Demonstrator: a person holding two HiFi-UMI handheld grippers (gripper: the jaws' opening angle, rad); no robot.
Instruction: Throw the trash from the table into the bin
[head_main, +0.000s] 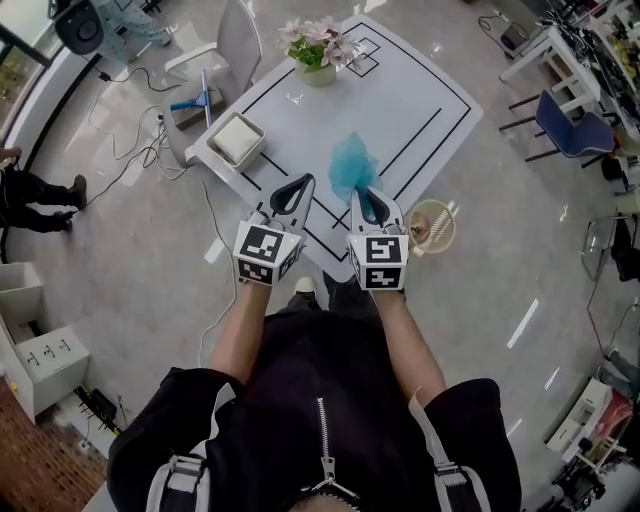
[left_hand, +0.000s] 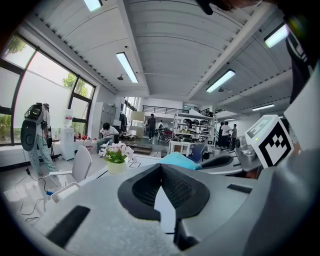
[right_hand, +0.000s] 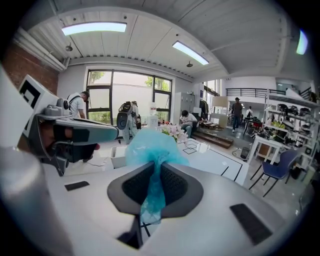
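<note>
Seen from above, a person stands at the near corner of a white desk (head_main: 400, 100) marked with black lines, with a hand-held gripper in each hand. The right hand-held gripper (right_hand: 154, 167) is clenched on a wad of blue mesh trash (right_hand: 152, 145). The wad puffs out beyond the jaw tips, in the air over the desk's near edge. The left hand-held gripper (left_hand: 161, 169), just beside it, has its jaws closed together with nothing between them. A round beige bin (head_main: 432, 226) stands on the floor right of the near corner. Farther off on the desk sit a pot of pink flowers (head_main: 318, 50) and, at the left edge, a white square box (head_main: 238, 140).
</note>
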